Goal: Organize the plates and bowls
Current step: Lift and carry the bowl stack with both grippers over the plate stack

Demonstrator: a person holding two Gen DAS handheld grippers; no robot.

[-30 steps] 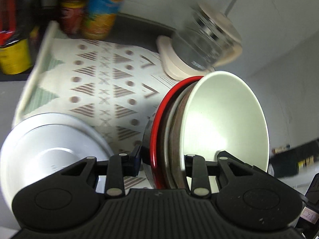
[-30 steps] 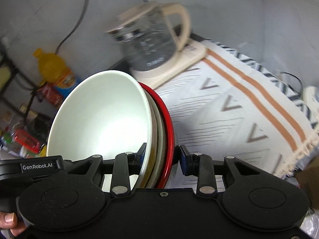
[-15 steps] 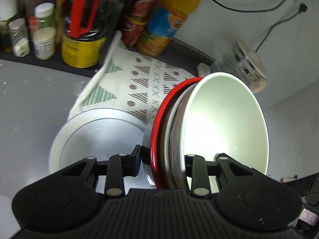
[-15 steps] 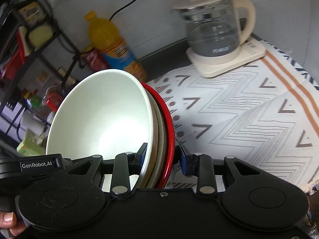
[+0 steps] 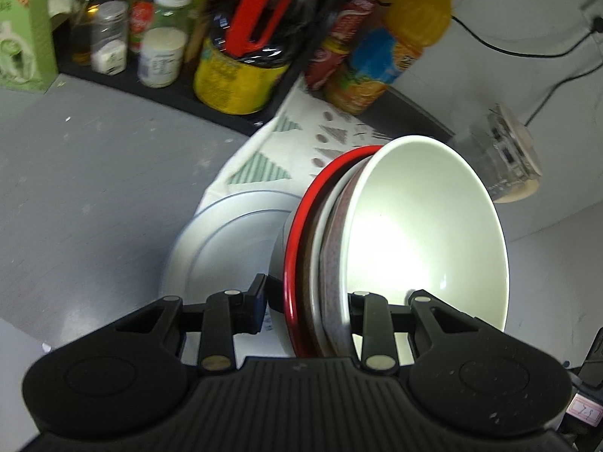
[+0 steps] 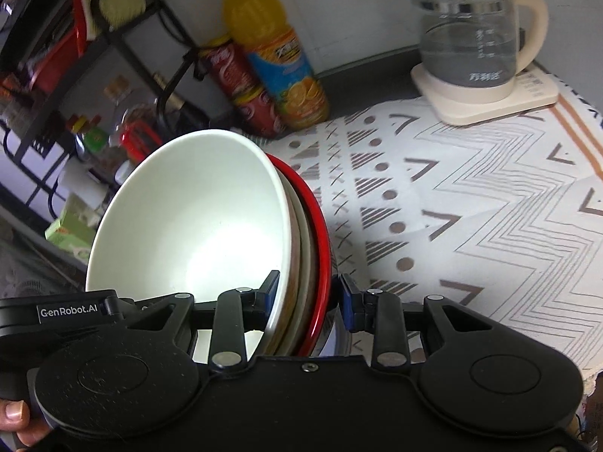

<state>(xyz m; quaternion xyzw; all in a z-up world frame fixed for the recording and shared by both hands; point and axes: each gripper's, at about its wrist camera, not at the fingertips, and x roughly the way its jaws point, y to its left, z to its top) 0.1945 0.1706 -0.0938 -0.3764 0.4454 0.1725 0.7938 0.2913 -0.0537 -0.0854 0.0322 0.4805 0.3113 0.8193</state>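
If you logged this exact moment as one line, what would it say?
step: carrying bowls | left gripper: shut on stack of bowls | right gripper: shut on same stack | below: white plate on patterned cloth

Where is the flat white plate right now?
In the left wrist view, the flat white plate lies left of centre on the grey counter, overlapping the patterned cloth's edge, directly behind the held red-rimmed bowl stack.

Two wrist cameras, close on one bowl stack

Both look steeply down along their fingers; bowls [image 5: 422, 233] [image 6: 196, 218] fill centre, shared bottle [image 5: 392, 49] [image 6: 279, 60] toward 12 o'clock.
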